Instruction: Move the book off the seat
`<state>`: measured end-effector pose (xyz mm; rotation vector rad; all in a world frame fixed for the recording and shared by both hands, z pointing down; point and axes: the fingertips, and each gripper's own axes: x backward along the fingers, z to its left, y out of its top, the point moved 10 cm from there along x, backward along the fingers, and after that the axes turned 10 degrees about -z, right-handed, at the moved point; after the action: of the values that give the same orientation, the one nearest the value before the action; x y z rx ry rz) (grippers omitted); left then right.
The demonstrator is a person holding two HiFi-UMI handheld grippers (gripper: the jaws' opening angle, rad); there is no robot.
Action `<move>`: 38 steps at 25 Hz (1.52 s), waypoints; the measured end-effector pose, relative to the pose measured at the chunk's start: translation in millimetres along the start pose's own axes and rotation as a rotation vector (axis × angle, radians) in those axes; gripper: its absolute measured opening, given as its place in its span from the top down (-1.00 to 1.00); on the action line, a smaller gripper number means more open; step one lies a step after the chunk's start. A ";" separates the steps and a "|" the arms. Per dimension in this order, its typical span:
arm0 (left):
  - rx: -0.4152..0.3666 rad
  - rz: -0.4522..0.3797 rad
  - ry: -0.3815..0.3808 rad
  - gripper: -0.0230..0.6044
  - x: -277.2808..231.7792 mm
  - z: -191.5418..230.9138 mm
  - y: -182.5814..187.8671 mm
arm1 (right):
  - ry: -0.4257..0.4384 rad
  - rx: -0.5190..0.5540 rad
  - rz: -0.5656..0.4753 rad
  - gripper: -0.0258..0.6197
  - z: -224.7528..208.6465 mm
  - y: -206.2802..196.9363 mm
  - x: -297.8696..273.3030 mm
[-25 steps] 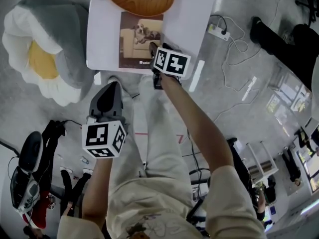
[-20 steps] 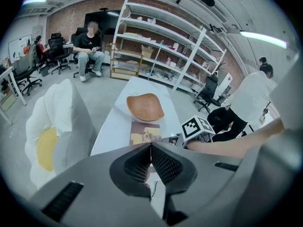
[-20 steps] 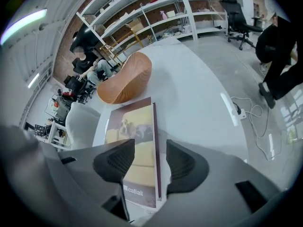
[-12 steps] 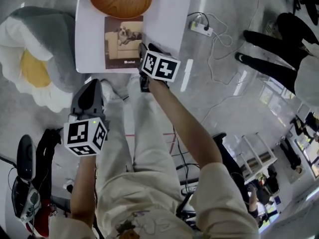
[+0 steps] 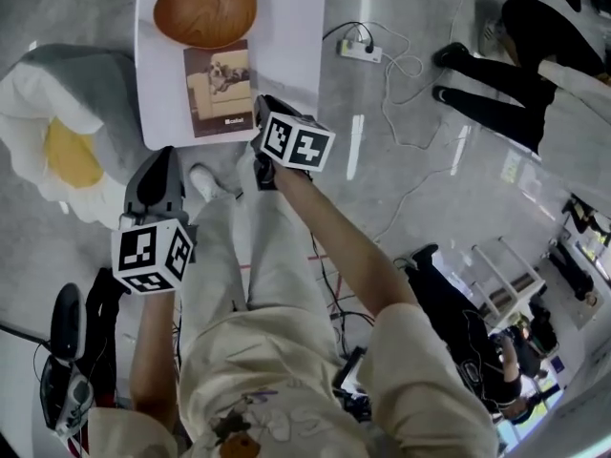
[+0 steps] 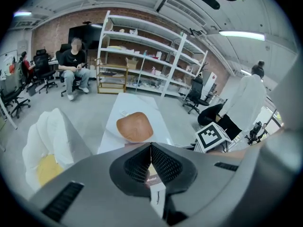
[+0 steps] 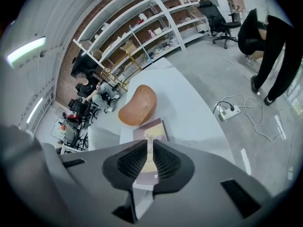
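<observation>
The book (image 5: pixel 218 89), with a dog on a sofa on its cover, lies flat on the white table (image 5: pixel 286 27), just in front of the brown wooden seat shell (image 5: pixel 205 8). My right gripper (image 5: pixel 262 105) hovers at the book's near right corner. Its jaws are closing to a thin slit with nothing pinched. In the right gripper view the book (image 7: pixel 152 129) shows through the gap of the right gripper (image 7: pixel 149 146), with the seat (image 7: pixel 138 105) beyond. My left gripper (image 5: pixel 166 157) is shut and empty, held over the floor short of the table's near edge.
A grey, white and yellow floor cushion (image 5: pixel 67 132) lies left of the table. A power strip (image 5: pixel 361 51) with loose cables is on the floor to the right, near a person in black (image 5: pixel 506 36). Shelving (image 6: pixel 142 56) and office chairs stand beyond.
My right gripper has drawn back from over the book's right edge to just off its near right corner. The book stays put beside the seat. The left gripper stays shut.
</observation>
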<state>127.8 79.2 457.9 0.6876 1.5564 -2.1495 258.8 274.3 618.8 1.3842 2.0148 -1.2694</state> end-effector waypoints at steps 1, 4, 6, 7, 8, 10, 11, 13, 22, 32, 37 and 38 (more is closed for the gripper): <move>-0.006 -0.007 -0.005 0.89 2.8 -0.4 4.4 | 0.002 -0.001 -0.006 0.79 2.1 1.5 6.3; -0.020 -0.034 -0.018 0.89 15.1 -1.3 18.8 | 0.009 -0.010 -0.017 0.81 9.7 3.2 25.1; -0.027 -0.058 -0.025 0.89 25.2 -1.8 29.6 | 0.020 -0.024 -0.026 0.81 16.6 5.0 37.3; -0.028 -0.068 -0.029 0.89 30.6 -2.3 34.5 | 0.023 -0.030 -0.032 0.81 20.2 6.1 44.0; -0.028 -0.076 -0.034 0.89 36.2 -2.9 38.8 | 0.026 -0.036 -0.039 0.81 23.9 7.1 51.2; -0.031 -0.089 -0.045 0.89 46.9 -4.1 46.5 | 0.035 -0.049 -0.055 0.81 31.7 8.8 65.6; -0.034 -0.096 -0.050 0.89 51.9 -4.5 50.1 | 0.040 -0.054 -0.064 0.81 36.0 9.7 72.7; -0.042 -0.106 -0.063 0.89 61.8 -6.0 56.7 | 0.055 -0.062 -0.079 0.82 44.6 10.2 86.8; -0.054 -0.137 -0.136 0.89 109.0 -20.7 72.8 | 0.131 -0.040 -0.158 0.85 87.1 11.4 153.4; -0.030 -0.103 -0.214 0.89 162.1 -46.1 60.7 | 0.290 -0.031 -0.189 0.85 136.5 -6.8 234.5; -0.046 -0.109 -0.248 0.89 183.0 -56.5 67.6 | 0.338 -0.028 -0.251 0.85 156.0 -3.9 277.8; -0.045 -0.113 -0.255 0.89 187.4 -58.3 68.4 | 0.347 -0.036 -0.264 0.85 158.9 -3.2 285.6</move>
<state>26.6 108.2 278.7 0.3022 1.5311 -2.1762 103.4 293.2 331.8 1.4379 2.5117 -1.1495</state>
